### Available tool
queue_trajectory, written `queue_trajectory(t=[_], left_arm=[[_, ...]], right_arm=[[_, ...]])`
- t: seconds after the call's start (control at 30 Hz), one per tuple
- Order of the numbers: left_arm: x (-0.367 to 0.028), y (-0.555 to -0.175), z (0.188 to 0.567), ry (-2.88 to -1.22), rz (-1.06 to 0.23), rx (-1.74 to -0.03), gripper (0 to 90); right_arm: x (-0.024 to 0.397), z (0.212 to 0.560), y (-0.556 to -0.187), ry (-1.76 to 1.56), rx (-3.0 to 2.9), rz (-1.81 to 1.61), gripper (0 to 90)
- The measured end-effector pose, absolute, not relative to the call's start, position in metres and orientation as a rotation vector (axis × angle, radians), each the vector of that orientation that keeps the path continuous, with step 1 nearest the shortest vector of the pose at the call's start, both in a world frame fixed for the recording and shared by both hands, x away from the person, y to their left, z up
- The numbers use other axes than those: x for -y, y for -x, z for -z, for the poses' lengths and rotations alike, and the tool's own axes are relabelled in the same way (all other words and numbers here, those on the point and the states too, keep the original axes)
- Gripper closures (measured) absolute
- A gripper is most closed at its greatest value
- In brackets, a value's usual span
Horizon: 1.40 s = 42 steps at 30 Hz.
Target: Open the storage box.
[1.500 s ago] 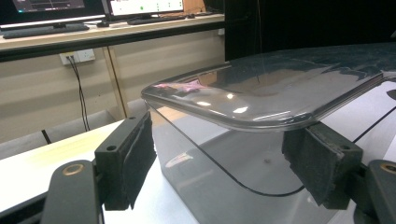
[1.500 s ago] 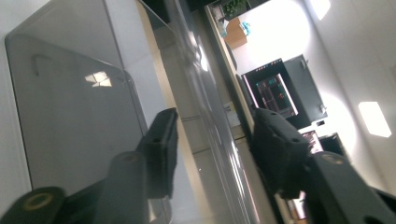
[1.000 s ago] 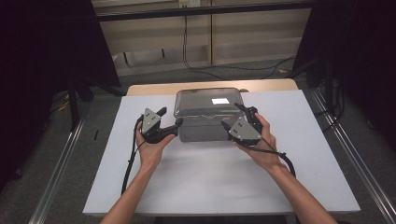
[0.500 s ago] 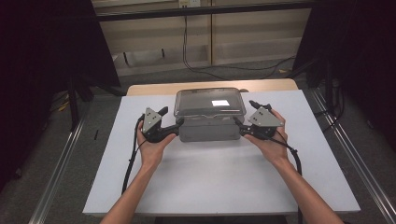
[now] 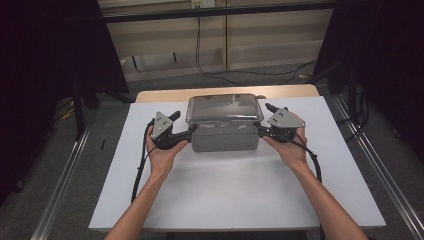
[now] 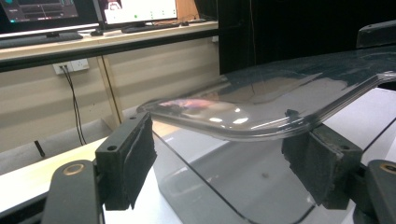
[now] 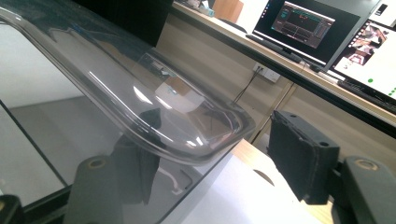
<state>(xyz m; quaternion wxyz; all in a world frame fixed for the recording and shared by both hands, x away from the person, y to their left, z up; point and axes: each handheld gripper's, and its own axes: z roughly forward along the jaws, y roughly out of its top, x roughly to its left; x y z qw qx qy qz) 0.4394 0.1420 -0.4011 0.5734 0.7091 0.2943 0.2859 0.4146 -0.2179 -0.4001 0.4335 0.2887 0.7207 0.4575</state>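
A clear plastic box [image 5: 225,137] with a clear lid [image 5: 224,107] stands mid-table. My left gripper [image 5: 184,122] is at the box's left end, its jaws apart around the lid's rim [image 6: 261,123]. That rim runs just over the two pads [image 6: 135,154], with no squeeze visible. My right gripper [image 5: 262,117] is at the box's right end. Its jaws have just been closing, with the lid's corner [image 7: 219,135] between them. One jaw sits under the lid, seen through the plastic, and the other pad [image 7: 299,158] stands clear of the rim.
The white table top [image 5: 225,195] spreads wide in front of the box, ending in a wooden strip [image 5: 160,95] behind it. Metal rails [image 5: 380,165] run along both sides of the table. Monitors [image 7: 303,23] sit on a far desk.
My right gripper has moved from over the box's front right corner out to its right end and reached in around the lid's corner. The left gripper and the box stayed put.
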Motion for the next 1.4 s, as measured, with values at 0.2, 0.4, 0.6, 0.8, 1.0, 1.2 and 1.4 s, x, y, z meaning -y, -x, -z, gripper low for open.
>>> queue_trajectory(t=[0.2, 0.4, 0.6, 0.8, 1.0, 1.2, 1.4], left_arm=[[-0.14, -0.442, 0.398, -1.655, -0.673, -0.683, 27.7], [-0.138, -0.445, 0.397, -1.663, -0.673, -0.672, 30.2], [-0.137, -0.45, 0.393, -1.683, -0.677, -0.639, 34.8], [-0.136, -0.454, 0.387, -1.684, -0.678, -0.604, 41.3], [-0.137, -0.459, 0.383, -1.696, -0.694, -0.582, 46.2], [-0.133, -0.464, 0.38, -1.692, -0.694, -0.568, 46.4], [-0.129, -0.468, 0.377, -1.698, -0.697, -0.554, 46.8]], right_arm=[[0.219, 0.4, -0.419, -0.728, -1.792, -1.175, 42.5], [0.224, 0.403, -0.425, -0.723, -1.791, -1.183, 49.8], [0.223, 0.398, -0.428, -0.687, -1.807, -1.218, 55.0], [0.22, 0.393, -0.431, -0.665, -1.8, -1.257, 61.4], [0.223, 0.393, -0.435, -0.668, -1.794, -1.28, 62.0], [0.222, 0.389, -0.439, -0.66, -1.797, -1.286, 62.4], [0.223, 0.388, -0.441, -0.667, -1.79, -1.303, 62.5]])
